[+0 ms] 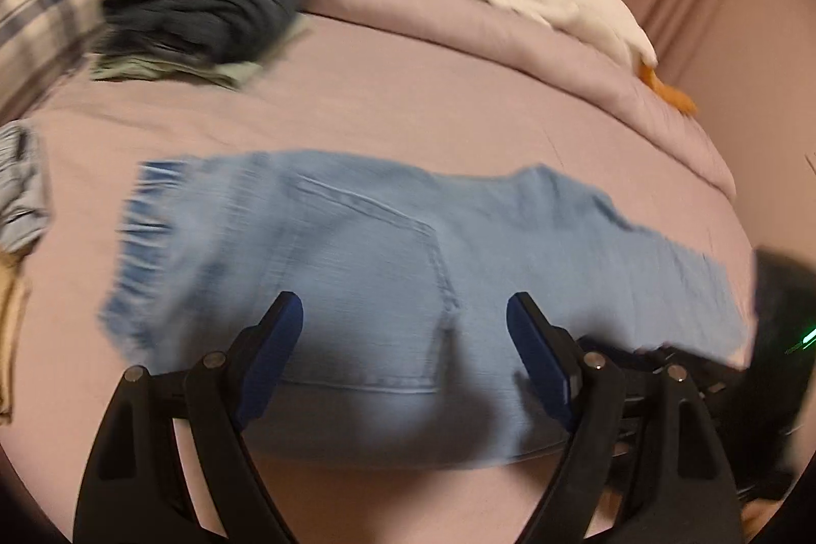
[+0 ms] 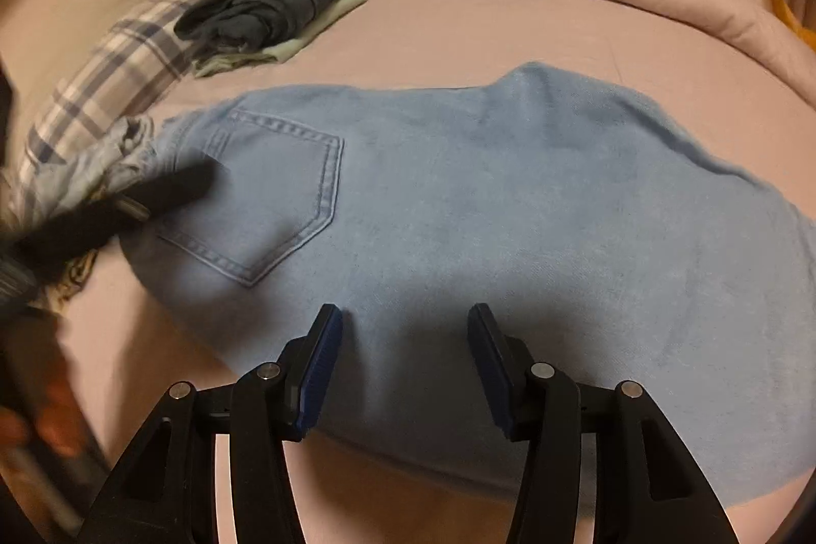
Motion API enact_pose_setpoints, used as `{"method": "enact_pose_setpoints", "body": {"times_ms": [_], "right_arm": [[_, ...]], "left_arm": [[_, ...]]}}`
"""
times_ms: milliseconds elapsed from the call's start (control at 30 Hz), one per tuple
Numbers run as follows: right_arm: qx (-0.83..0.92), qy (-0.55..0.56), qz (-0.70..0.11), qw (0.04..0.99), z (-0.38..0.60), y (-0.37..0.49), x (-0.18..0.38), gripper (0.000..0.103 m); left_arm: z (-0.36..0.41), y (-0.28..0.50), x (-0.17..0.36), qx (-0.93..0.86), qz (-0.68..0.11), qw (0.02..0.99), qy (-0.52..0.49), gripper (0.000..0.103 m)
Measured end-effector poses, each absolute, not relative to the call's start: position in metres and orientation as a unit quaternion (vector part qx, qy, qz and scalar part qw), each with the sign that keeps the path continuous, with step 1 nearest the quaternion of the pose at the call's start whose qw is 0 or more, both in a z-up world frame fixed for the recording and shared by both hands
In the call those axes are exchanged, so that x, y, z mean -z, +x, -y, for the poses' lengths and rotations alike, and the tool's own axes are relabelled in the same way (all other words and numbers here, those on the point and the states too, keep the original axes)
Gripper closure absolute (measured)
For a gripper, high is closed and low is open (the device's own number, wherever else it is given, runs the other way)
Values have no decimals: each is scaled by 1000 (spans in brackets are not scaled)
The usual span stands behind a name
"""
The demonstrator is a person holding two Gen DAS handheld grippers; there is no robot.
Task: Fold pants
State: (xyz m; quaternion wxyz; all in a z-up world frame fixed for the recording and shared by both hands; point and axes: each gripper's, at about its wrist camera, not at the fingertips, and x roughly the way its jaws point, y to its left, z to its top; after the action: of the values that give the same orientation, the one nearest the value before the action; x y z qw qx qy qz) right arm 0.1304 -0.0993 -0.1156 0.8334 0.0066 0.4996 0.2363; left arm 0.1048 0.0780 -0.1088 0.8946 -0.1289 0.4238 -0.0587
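Since the light blue jeans [image 2: 459, 197] lie flat on the pink bed [image 2: 484, 29], back pocket up, with both your left claw [image 1: 405, 314] and right claw [image 2: 405, 325] spread wide and holding nothing above their near edge, treat them as soft but weighty denim. It should drape and hold a crease; pinch the thick waistband or a hem rather than mid-panel.

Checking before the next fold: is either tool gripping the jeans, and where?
Nothing is held. The left tool and right tool are both open above the light blue jeans.
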Motion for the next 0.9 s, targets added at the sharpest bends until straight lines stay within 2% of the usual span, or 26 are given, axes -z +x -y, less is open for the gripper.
{"method": "enact_pose_setpoints", "body": {"times_ms": [133, 200, 367, 500, 600, 733, 900], "right_arm": [[-189, 4, -477, 859, 132, 129, 104, 51], [-162, -3, -495, 854, 143, 136, 116, 51], [-164, -36, -503, 848, 145, 132, 128, 49], [-169, 7, -491, 854, 163, 122, 114, 49], [-136, -11, -489, 861, 175, 116, 125, 49], [-144, -38, -488, 860, 176, 104, 137, 48], [-151, 21, -478, 865, 204, 99, 114, 48]], "left_arm": [[-74, 117, 132, 50, -452, 884, -104, 21], [-74, 121, 139, 56, -462, 880, -93, 21], [-76, 118, 133, 54, -465, 880, -82, 25], [-87, 99, 122, 33, -442, 893, -82, 20], [-91, 99, 140, 32, -464, 883, -68, 21], [-77, 100, 140, 17, -466, 885, -20, 21], [-75, 92, 122, 5, -447, 893, -51, 19]]}}
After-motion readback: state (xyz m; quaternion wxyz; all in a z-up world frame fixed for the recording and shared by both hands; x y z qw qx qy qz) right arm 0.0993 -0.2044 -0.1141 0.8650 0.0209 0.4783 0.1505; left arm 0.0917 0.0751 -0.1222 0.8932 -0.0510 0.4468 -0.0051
